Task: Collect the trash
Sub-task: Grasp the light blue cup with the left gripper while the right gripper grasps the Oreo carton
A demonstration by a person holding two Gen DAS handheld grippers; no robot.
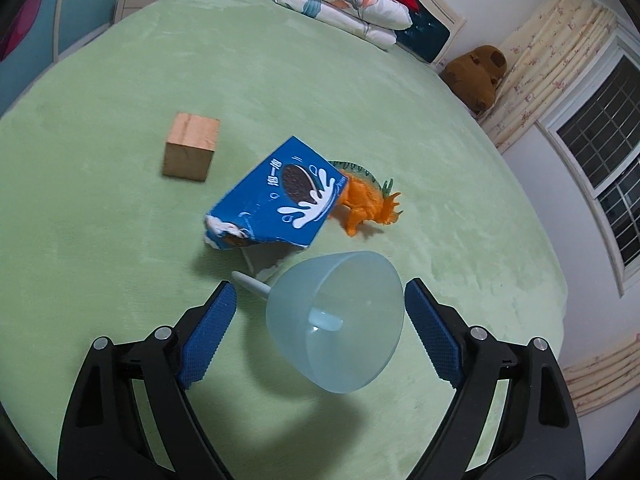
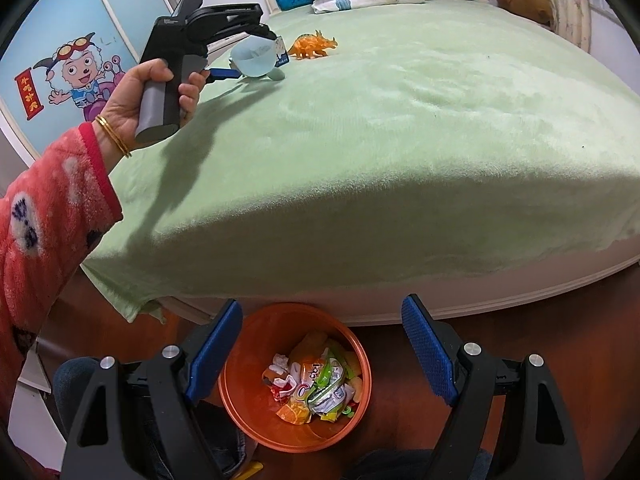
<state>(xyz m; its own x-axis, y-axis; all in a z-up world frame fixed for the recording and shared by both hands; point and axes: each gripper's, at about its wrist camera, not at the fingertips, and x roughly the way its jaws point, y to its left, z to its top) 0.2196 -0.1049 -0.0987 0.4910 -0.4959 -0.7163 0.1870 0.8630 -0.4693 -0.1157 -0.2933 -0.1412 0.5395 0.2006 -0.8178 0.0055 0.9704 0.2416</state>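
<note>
The left tool hangs spread over the bed. The torn cookie box lies at 12 o'clock, just past the cup. The right tool, spread and empty, hangs above the bin.

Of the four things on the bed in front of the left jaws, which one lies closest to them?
The pale blue plastic cup, tipped on its side between the open jaws. The torn cookie box, orange dinosaur and wooden block sit farther off.

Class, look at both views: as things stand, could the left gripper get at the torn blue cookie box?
Probably not directly: the pale blue funnel lies between the open left gripper and the cookie box, so it would need to reach over or around.
</note>
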